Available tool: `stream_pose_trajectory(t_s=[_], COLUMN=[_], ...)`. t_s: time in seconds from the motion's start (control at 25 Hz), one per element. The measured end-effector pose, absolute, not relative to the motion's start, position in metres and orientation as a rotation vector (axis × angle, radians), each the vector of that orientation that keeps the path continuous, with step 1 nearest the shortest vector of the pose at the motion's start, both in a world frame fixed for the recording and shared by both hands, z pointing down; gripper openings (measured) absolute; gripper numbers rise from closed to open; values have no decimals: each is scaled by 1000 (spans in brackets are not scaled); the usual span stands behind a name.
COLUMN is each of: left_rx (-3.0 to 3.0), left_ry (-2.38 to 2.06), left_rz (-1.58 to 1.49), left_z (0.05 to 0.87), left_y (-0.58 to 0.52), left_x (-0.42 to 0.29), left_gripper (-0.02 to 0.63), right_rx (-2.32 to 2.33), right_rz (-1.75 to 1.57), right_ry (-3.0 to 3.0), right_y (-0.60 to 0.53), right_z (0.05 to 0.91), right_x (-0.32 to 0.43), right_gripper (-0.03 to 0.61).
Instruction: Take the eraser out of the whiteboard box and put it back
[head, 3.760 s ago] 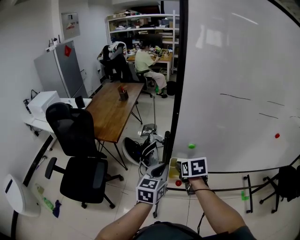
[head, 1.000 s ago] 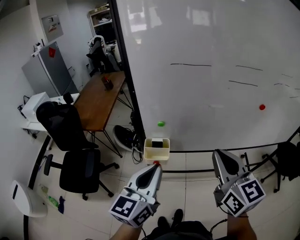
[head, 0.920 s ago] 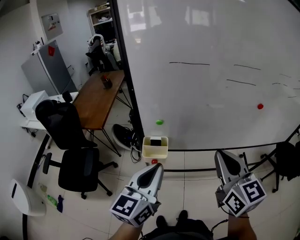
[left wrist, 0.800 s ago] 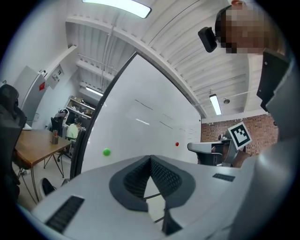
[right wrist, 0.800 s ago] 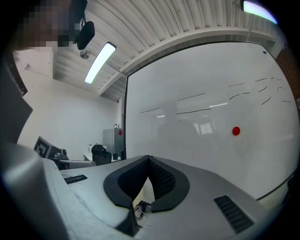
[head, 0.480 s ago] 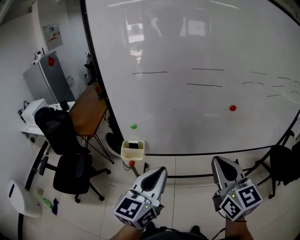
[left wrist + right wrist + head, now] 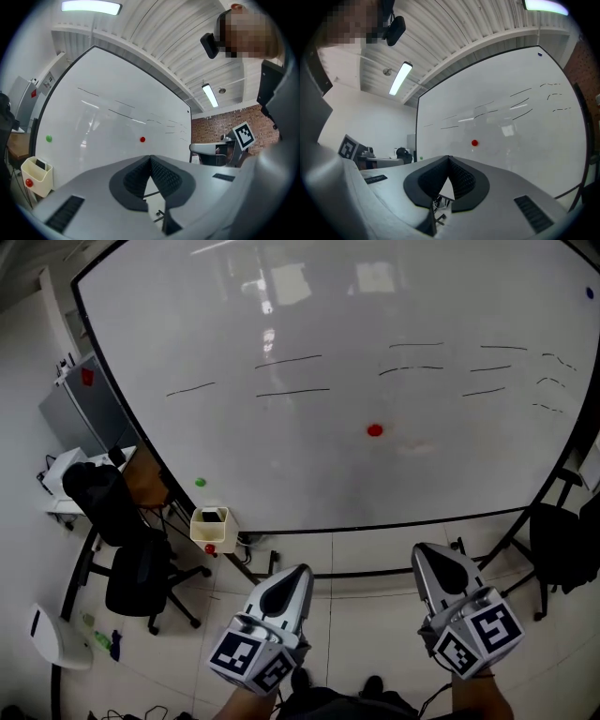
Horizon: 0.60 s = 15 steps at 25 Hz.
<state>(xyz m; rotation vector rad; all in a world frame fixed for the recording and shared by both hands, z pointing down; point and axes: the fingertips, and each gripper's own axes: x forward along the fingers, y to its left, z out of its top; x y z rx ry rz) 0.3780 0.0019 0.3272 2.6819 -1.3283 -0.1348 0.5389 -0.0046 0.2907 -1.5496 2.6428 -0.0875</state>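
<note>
The cream whiteboard box (image 7: 210,531) hangs at the board's lower left corner, with the dark eraser (image 7: 213,516) standing inside it and a red magnet on its front. In the left gripper view the box (image 7: 36,177) sits far left with the eraser (image 7: 41,164) poking up. My left gripper (image 7: 299,571) and right gripper (image 7: 427,552) are held side by side low in the head view, well to the right of the box. Both are shut with nothing between their jaws, as the left gripper (image 7: 150,157) and right gripper (image 7: 449,158) views show.
The large whiteboard (image 7: 328,352) carries thin dark lines, a red magnet (image 7: 375,430) and a green magnet (image 7: 200,483). Black office chairs (image 7: 122,549) and a table stand at the left. The board's stand legs (image 7: 525,521) reach over the tiled floor at right.
Both grippers and the head view have travelled right along the whiteboard. The box with the eraser has slid from near centre to the far left of the view.
</note>
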Motion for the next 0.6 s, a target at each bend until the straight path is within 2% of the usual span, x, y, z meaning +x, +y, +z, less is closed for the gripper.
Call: stream_pose_trajectory(t_s=[0.2,0.6], left_rx=[2736,2815], left_ry=[-1260,-1181], left_rz=[-135,-165], left_z=[313,306], left_y=[20,21], left_x=[397,367], left_gripper=[23,23], right_rx=[-1595,-1722], right_rz=[-106,-133], right_ry=[2581,2527], right_y=[9,20], right_z=[292,295], right_x=[563,543], right_gripper=[15,15])
